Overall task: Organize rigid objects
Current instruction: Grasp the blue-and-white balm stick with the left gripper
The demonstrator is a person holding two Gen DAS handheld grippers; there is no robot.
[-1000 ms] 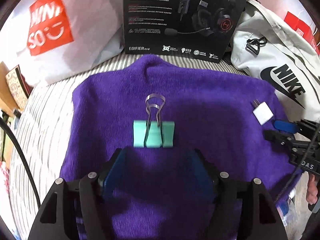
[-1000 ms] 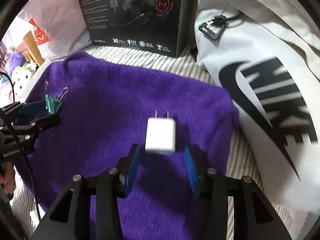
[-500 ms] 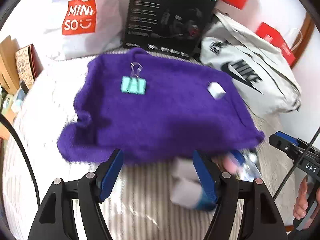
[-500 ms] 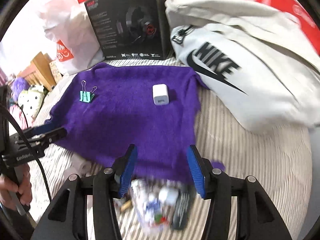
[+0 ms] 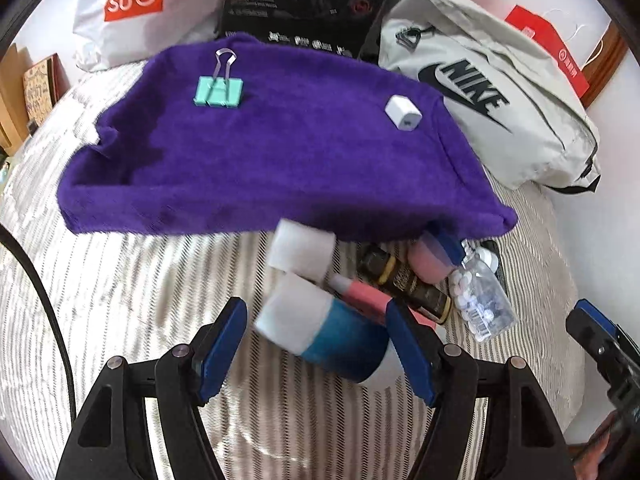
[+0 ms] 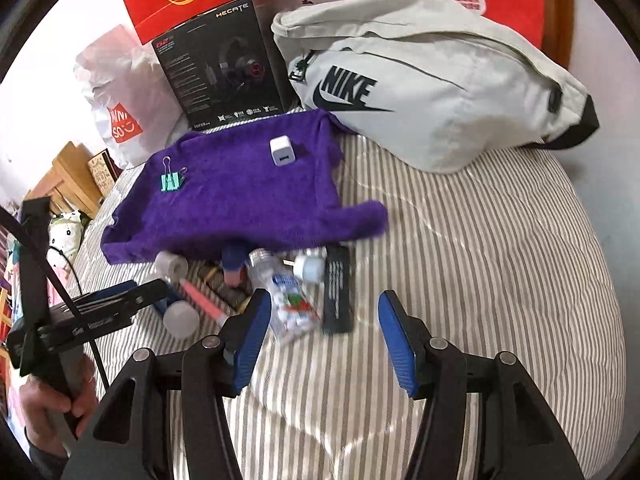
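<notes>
Between the blue pads of the left gripper, at six o'clock in its own view, lies a blue-and-white bottle; the jaws stand wide and the pads do not look pressed on it, though blur makes contact hard to judge. Just beyond, toward twelve and one o'clock, the unsorted pile spreads along the near hem of the purple towel: a white cylinder, a pink tube, a dark bottle and a clear pill bottle.

The right gripper hangs over the striped bedding with its jaws opening and nothing gripped; the pill bottle's foot sits by its left pad, and a black bar-shaped item lies at twelve o'clock.

Farther out on the towel, two things already look placed: a green binder clip at eleven o'clock in the left view and a white charger plug at one o'clock, well apart.

As a judgement, the task is early: two items set out, the rest of the pile waiting, and the blue-and-white bottle looks the likely next pick.
</notes>
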